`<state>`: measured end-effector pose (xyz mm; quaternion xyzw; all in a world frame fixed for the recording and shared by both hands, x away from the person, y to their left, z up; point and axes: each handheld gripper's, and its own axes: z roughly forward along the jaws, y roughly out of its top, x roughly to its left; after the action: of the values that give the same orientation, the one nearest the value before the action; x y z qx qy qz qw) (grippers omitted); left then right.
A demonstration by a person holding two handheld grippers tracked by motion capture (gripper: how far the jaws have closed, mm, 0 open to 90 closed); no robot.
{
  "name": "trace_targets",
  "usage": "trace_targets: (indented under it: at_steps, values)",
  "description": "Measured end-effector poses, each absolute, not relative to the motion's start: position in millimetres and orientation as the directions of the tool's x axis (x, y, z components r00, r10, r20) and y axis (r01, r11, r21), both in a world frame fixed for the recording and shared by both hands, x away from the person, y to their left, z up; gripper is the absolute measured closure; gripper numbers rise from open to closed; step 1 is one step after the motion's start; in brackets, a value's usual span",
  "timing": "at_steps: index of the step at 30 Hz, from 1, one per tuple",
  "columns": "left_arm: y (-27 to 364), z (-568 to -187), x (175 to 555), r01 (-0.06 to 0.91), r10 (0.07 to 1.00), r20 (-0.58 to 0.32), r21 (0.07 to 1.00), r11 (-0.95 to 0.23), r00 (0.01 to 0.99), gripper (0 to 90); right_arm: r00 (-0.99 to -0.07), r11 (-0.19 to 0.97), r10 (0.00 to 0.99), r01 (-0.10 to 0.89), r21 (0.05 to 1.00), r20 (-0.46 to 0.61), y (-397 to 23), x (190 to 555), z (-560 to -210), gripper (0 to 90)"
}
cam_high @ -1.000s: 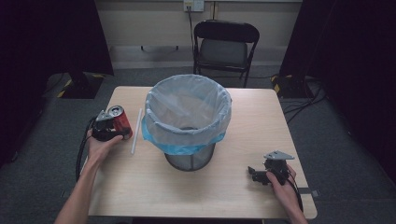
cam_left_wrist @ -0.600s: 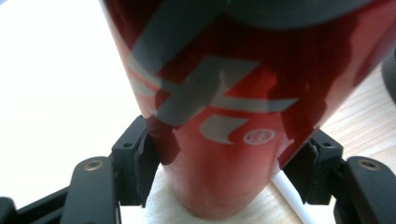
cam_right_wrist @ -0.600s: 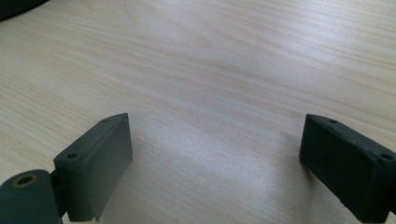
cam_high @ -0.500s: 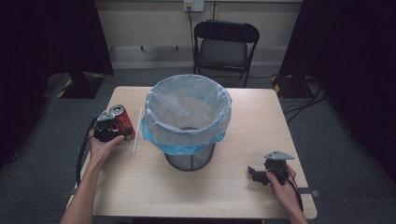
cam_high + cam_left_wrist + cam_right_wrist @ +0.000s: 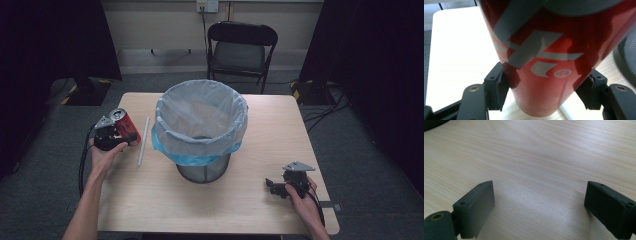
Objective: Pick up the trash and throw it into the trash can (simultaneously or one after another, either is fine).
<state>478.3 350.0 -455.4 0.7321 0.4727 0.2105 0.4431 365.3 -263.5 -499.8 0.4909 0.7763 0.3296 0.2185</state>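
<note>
A red drink can (image 5: 125, 126) with silver lettering is held off the left part of the table, tilted, top towards the far side. My left gripper (image 5: 116, 135) is shut on it; in the left gripper view both black pads press the sides of the can (image 5: 544, 62). My right gripper (image 5: 272, 186) rests low over the table's front right, pointing left. Its jaws stand wide apart in the right gripper view (image 5: 539, 210), with bare wood between them.
A wire bin (image 5: 202, 125) lined with a pale blue bag stands mid-table. A white straw (image 5: 143, 140) lies between the can and the bin. A black folding chair (image 5: 241, 47) stands beyond the far edge of the wooden table (image 5: 150, 200).
The left hand with the can has shifted slightly towards the bin. The right hand has not moved.
</note>
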Motion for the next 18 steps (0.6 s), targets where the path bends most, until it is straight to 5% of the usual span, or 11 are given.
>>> trace_targets:
  at_steps: [18]
  values:
    - [340.4,-422.1,469.8,0.442,0.848,-0.123,0.886,-0.141,0.516,34.5,-0.422,0.3,0.907,0.618,0.726,-0.016,-263.4,365.3,-499.8,8.6]
